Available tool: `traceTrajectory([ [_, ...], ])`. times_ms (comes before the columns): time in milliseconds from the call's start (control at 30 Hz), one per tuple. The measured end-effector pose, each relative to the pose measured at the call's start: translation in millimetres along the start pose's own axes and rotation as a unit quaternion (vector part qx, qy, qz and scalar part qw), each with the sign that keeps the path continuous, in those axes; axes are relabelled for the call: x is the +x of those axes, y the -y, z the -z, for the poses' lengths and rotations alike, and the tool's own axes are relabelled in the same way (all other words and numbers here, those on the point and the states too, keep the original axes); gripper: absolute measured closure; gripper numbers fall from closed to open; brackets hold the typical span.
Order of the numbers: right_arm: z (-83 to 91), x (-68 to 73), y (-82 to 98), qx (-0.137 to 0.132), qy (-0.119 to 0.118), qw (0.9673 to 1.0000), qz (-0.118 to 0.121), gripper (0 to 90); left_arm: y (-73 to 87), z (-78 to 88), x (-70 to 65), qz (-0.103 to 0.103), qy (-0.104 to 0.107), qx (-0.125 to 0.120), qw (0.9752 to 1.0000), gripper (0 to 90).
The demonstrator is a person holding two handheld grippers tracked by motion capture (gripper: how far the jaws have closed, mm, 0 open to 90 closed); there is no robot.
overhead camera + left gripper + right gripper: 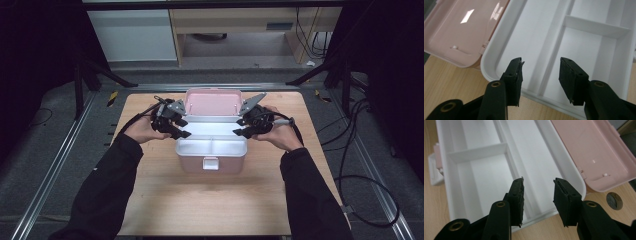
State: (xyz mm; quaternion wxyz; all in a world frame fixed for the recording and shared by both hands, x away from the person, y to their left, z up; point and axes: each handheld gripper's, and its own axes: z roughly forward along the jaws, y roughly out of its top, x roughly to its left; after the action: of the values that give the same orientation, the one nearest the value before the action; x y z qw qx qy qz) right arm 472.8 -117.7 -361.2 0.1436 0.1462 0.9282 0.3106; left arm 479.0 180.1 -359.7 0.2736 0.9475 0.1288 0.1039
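A pink box [210, 167] stands mid-table with its lid [214, 102] tipped back. A white tray [212, 131] with several compartments sits in its top. My left gripper [184, 128] is at the tray's left end and my right gripper [238, 126] at its right end, both pointing inward. In the left gripper view the left gripper [541, 62] is open just above the tray's end rim [489, 67], and the pink lid [456, 32] lies beyond. In the right gripper view the right gripper [538, 181] is open over the other end rim [579, 182], beside the lid [589, 147]. Neither holds anything.
The wooden table [210, 205] has bare room in front of the box and at both sides. A white latch [210, 163] hangs on the box's front wall. A round hole [614, 200] in the tabletop lies near the lid's corner. Cables trail on the floor at the right.
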Motion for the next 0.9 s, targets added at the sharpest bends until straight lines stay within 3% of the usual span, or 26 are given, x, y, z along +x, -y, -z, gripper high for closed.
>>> traceTrajectory([
  [133, -10.0, -1.1, 4.0, 0.018, -0.017, 0.9997, 0.008, 64.1, -0.1, -3.7, 1.1, -0.005, 0.007, 0.005, 1.0000, 61.9],
  [367, -21.3, -0.9, 6.0, 0.046, -0.046, 0.9977, 0.019, 74.3, 4.9, -13.3, 4.4, -0.015, 0.023, 0.036, 0.9990, 68.8],
  [800, -30.9, -9.8, -4.7, 0.100, -0.091, 0.9905, 0.026, 82.5, 5.0, -22.6, 10.2, -0.033, 0.054, 0.046, 0.9970, 81.1],
  [900, -32.1, -12.6, -7.4, 0.114, -0.104, 0.9876, 0.030, 83.4, 0.9, -23.3, 10.9, -0.044, 0.058, 0.062, 0.9954, 81.8],
])
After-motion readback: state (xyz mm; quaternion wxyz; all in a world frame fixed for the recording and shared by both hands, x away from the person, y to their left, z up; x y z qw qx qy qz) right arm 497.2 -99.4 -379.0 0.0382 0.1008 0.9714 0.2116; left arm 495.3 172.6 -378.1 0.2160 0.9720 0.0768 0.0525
